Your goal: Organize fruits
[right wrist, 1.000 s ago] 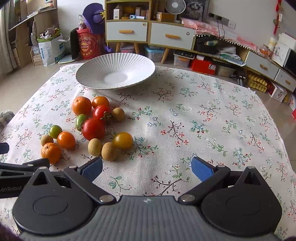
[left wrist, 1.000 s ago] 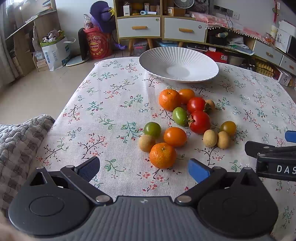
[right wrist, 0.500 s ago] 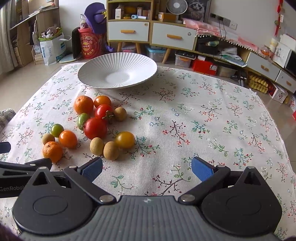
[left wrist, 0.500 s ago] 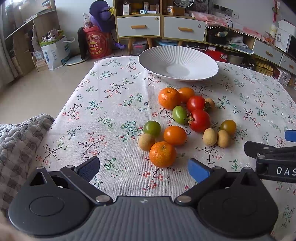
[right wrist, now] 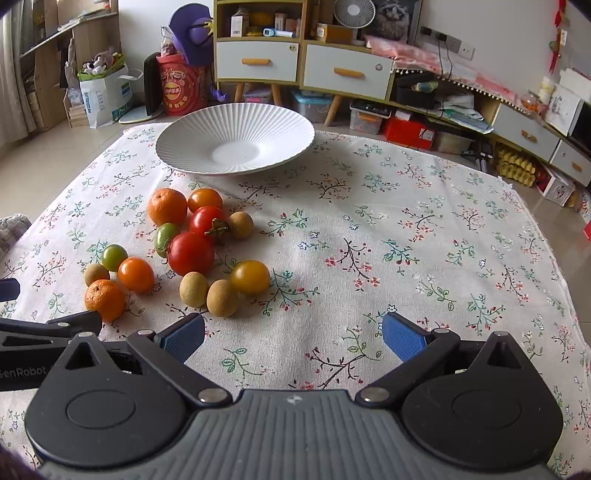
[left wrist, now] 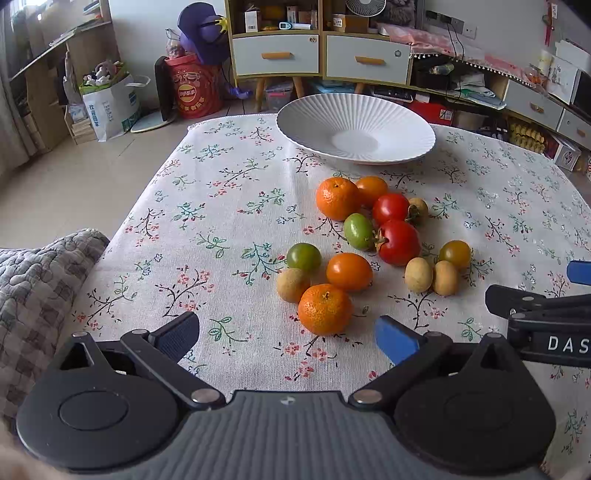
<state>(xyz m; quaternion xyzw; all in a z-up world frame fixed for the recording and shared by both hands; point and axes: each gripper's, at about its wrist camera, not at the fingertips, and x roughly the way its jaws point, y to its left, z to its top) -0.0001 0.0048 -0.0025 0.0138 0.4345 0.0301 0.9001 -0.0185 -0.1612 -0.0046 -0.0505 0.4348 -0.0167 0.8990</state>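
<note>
- Fruits (left wrist: 369, 243) look light, round and prone to rolling; the tomatoes bruise easily, so a gentle pinch across the middle seems wisest.
- Colours run orange, red, green and tan.
- They cluster on the floral surface (left wrist: 207, 206), near the empty white bowl (left wrist: 413, 129).
- Left tongs (left wrist: 286, 338) and right tongs (right wrist: 293, 338) gape wide, holding nothing.

At twelve o'clock we face a yellow-framed cabinet (right wrist: 303, 62) with two grey drawers against a white wall (right wrist: 487, 33), a desk fan (right wrist: 354, 16) on top, and pale floor tiles (left wrist: 55, 184) at nine o'clock.
</note>
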